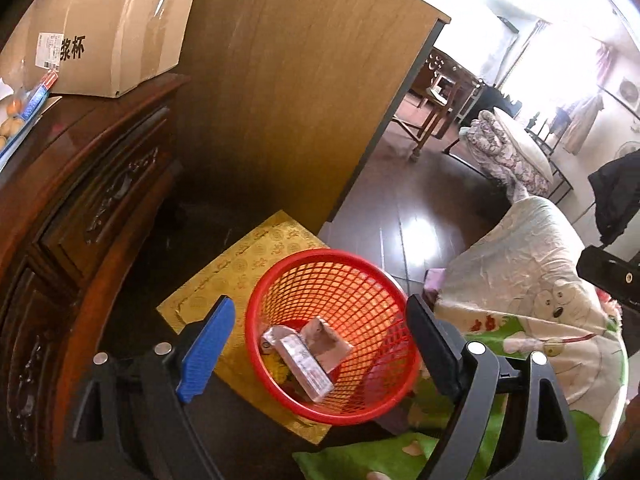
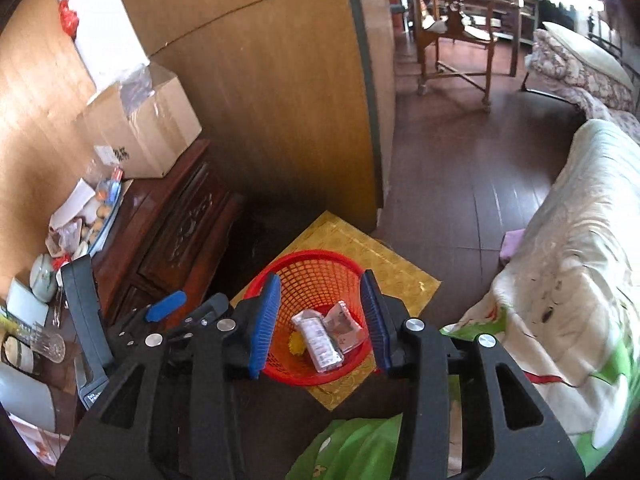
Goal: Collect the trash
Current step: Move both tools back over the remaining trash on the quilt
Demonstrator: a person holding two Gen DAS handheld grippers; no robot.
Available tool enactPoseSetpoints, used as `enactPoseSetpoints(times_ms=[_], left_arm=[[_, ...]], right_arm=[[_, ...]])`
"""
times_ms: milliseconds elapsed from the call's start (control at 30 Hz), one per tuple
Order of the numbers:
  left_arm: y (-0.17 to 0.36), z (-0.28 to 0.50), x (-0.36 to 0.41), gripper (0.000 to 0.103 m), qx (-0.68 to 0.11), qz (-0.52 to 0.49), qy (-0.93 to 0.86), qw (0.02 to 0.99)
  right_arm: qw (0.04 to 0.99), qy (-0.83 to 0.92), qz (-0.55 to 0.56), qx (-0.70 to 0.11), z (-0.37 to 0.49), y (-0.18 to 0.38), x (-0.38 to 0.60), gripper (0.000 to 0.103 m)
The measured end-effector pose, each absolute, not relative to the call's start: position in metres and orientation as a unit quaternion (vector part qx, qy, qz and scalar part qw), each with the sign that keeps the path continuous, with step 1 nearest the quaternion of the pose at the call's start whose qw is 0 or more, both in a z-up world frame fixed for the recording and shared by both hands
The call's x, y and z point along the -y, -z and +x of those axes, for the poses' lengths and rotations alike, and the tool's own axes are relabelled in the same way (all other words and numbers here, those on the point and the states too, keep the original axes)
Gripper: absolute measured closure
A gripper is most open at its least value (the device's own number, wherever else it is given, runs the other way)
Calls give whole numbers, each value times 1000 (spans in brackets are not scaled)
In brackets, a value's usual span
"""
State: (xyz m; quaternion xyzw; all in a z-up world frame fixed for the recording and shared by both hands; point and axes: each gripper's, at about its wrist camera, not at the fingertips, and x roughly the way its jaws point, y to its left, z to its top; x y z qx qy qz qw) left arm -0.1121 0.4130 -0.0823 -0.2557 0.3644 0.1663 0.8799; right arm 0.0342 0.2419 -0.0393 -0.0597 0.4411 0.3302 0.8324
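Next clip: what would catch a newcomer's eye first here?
The red mesh basket on the gold patterned mat, with silvery wrappers lying at its bottom. Both tools hang above it with nothing between their pads: the left tool and the right tool. A carved dark wood cabinet stands beside the basket.

On my left wrist view I can read two black printed characters, "浆杯", on the side of the cardboard box [image 1: 108,28] sitting on the dark wooden cabinet [image 1: 80,184]. The white shipping label [image 1: 49,50] beside them is too small to read. The yellow mat [image 1: 240,264] carries round ornamental characters I cannot make out.
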Motion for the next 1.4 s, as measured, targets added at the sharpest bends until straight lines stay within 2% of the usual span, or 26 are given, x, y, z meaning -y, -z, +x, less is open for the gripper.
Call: enactPoseSetpoints(times_ms=[267, 467, 633, 867, 1067, 1400], left_arm=[[43, -119, -394, 16, -344, -231, -159, 896], [3, -125, -363, 12, -329, -193, -149, 912], [-31, -122, -319, 11, -320, -154, -122, 927], [-72, -100, -218, 11, -318, -78, -53, 943], [-79, -57, -134, 11, -334, -32, 15, 942], [-55, 50, -2, 11, -360, 42, 103, 926]], right_arm=[[861, -313, -25, -400, 20, 7, -196, 52], [889, -300, -4, -345, 1, -26, -145, 44], [905, -283, 35, -315, -8, -45, -94, 36], [925, -233, 115, -277, -16, -55, 20, 29], [938, -167, 160, -260, -10, -45, 107, 26], [935, -62, 216, -276, 32, -8, 220, 22]])
